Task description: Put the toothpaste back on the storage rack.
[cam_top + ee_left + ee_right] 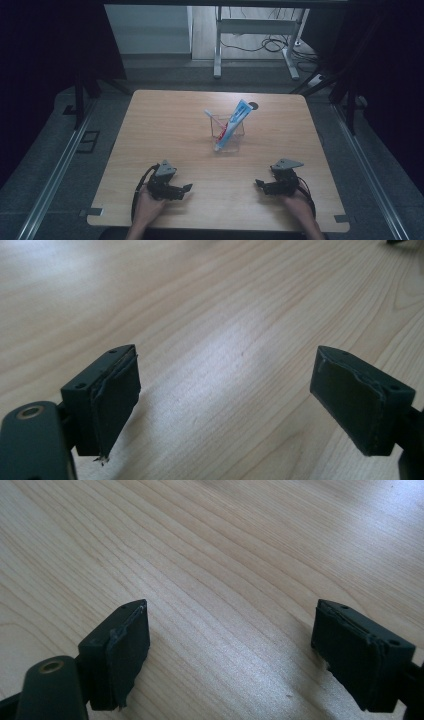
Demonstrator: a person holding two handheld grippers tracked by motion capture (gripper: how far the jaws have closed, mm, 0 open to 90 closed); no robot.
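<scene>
A clear plastic cup [230, 134] stands a little past the middle of the wooden table [150, 130]. A blue and white toothpaste tube [233, 123] leans in it, with a white toothbrush [216, 121] beside the tube. My left gripper [187, 188] rests near the front left edge, held by a hand, and points toward the table's middle. Its jaws stand wide apart over bare wood, as the left gripper [225, 395] shows in its own view. My right gripper [259, 184] rests at the front right, pointing inward. The right gripper [230, 640] is also open with nothing between its jaws.
Beyond the table's far edge stands a grey desk frame [255, 30] with cables on the floor. Metal rails [60, 165] run along both sides of the table. A small dark round mark [253, 105] sits near the far edge.
</scene>
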